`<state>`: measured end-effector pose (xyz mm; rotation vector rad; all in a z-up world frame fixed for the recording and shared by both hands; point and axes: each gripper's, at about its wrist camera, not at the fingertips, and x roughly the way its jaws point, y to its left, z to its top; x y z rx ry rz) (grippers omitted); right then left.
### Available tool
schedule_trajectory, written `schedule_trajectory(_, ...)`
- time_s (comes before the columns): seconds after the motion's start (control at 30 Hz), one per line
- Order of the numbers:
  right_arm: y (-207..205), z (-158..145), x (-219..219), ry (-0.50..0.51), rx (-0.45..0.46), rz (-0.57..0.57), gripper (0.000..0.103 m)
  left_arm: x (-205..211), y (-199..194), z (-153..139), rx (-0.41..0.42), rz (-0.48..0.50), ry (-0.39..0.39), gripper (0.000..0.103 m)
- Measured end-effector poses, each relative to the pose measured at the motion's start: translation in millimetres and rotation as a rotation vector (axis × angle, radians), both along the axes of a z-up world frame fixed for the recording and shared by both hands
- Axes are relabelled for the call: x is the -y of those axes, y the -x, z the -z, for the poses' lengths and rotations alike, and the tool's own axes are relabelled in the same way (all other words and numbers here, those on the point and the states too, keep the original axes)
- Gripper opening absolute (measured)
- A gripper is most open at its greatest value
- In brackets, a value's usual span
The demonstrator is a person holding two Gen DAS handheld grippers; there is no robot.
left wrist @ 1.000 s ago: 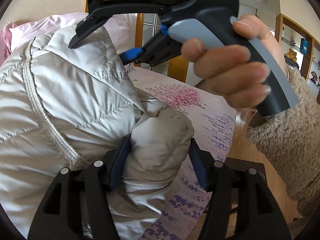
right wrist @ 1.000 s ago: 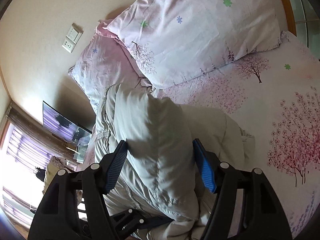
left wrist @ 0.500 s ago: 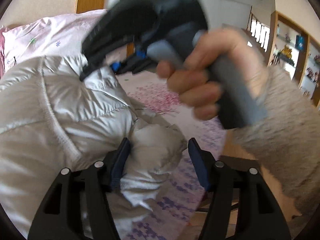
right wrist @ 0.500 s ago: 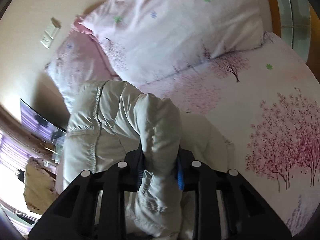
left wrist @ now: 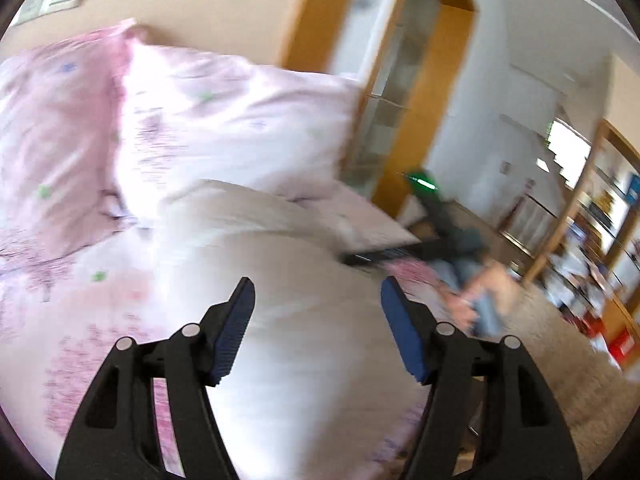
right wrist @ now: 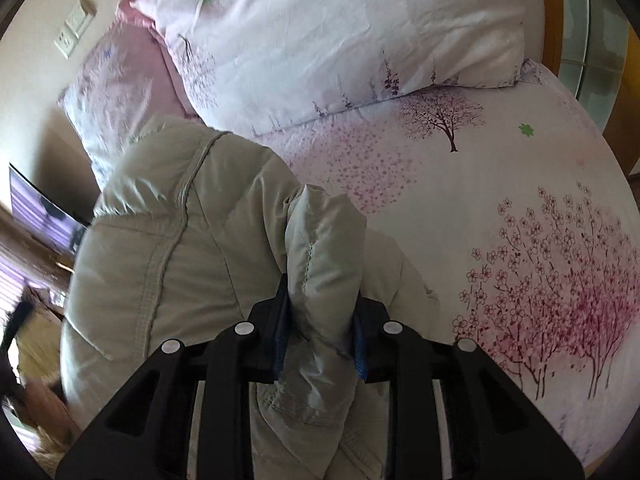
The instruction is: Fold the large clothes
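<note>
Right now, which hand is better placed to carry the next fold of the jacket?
The right. Its tongs are shut on a fold of the grey jacket. The left tongs stand open above the jacket with nothing gripped, and that view is blurred.

A pale grey quilted puffer jacket lies bunched on the floral bed, one padded fold raised upright.
</note>
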<state>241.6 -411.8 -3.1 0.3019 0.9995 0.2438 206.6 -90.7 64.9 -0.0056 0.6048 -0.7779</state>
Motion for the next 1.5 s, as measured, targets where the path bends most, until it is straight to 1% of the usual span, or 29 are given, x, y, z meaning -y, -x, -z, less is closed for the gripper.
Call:
schedule_trajectory(0.1, -6.9, 3.2, -6.8, 0.066, -0.013, -0.016, 0.027, -7.2, -27.4, 8.7, -0.023, -0.078, -0.064, 0.064)
schedule_trajectory(0.17, -12.5, 6.3, -13.6, 0.122, -0.030, -0.037, 0.027, -12.3, -40.3, 22.5, -0.089, -0.080, -0.079, 0.061)
schedule_trajectory(0.23, -16.3, 10.9, -15.7, 0.142, -0.053, -0.043, 0.027, -7.1, -39.7, 32.7, -0.108, -0.062, -0.089, 0.060)
schedule_trajectory(0.37, -26.1, 26.9, -11.1, 0.104, -0.132, -0.059, 0.029, -0.4, -27.3, 43.6, -0.078, -0.052, -0.138, 0.060)
schedule_trajectory(0.43, -25.2, 26.9, -8.2, 0.082, -0.136, -0.056, 0.031, 7.8, -25.9, 47.2, -0.073, -0.058, -0.179, 0.060)
schedule_trajectory(0.5, -14.3, 16.4, -7.6, 0.107, -0.094, -0.042, 0.034, 10.1, -23.8, 54.1, -0.079, -0.061, -0.213, 0.061)
schedule_trajectory(0.57, 4.2, -0.1, -5.9, 0.141, -0.045, -0.008, 0.044, 6.5, -27.1, 60.6, -0.090, -0.067, -0.219, 0.061)
schedule_trajectory(0.63, 25.0, -15.9, -2.9, 0.136, 0.012, 0.024, 0.044, 2.3, -28.7, 65.6, -0.100, -0.069, -0.215, 0.061)
schedule_trajectory(0.7, 52.9, -32.8, 0.2, 0.096, 0.087, 0.047, 0.044, -1.2, -29.1, 67.4, -0.112, -0.069, -0.207, 0.062)
schedule_trajectory(0.77, 83.8, -43.4, -0.6, 0.066, 0.151, 0.053, 0.044, -3.1, -29.2, 68.2, -0.118, -0.070, -0.203, 0.063)
schedule_trajectory(0.8, 95.7, -45.1, -3.6, 0.060, 0.172, 0.049, 0.042, -3.3, -28.7, 68.3, -0.116, -0.071, -0.203, 0.063)
schedule_trajectory(0.83, 107.4, -45.2, -7.6, 0.054, 0.192, 0.043, 0.039, -3.3, -27.7, 68.6, -0.112, -0.072, -0.204, 0.063)
schedule_trajectory(0.87, 118.8, -42.1, -13.8, 0.045, 0.205, 0.031, 0.032, -3.4, -26.8, 68.7, -0.110, -0.073, -0.204, 0.063)
schedule_trajectory(0.9, 124.1, -38.3, -18.6, 0.042, 0.208, 0.024, 0.031, -3.8, -25.9, 69.1, -0.109, -0.075, -0.203, 0.063)
schedule_trajectory(0.97, 134.8, -24.1, -28.5, 0.049, 0.206, 0.025, 0.028, -4.8, -25.5, 69.9, -0.112, -0.077, -0.198, 0.063)
schedule_trajectory(1.03, 138.0, -5.9, -34.3, 0.067, 0.179, 0.047, 0.028, -5.9, -25.4, 71.4, -0.116, -0.079, -0.192, 0.065)
schedule_trajectory(1.13, 138.6, 24.4, -31.4, 0.002, 0.154, 0.080, 0.028, -6.0, -24.5, 76.6, -0.125, -0.072, -0.186, 0.070)
schedule_trajectory(1.2, 138.4, 41.2, -28.2, -0.046, 0.135, 0.099, 0.028, -4.5, -22.7, 80.6, -0.120, -0.067, -0.185, 0.072)
schedule_trajectory(1.37, 134.0, 59.7, -28.1, -0.078, 0.125, 0.109, 0.028, -1.6, -20.2, 87.8, -0.104, -0.076, -0.179, 0.075)
schedule_trajectory(1.5, 129.9, 65.6, -25.4, -0.111, 0.116, 0.107, 0.028, -2.0, -22.4, 93.0, -0.108, -0.088, -0.170, 0.081)
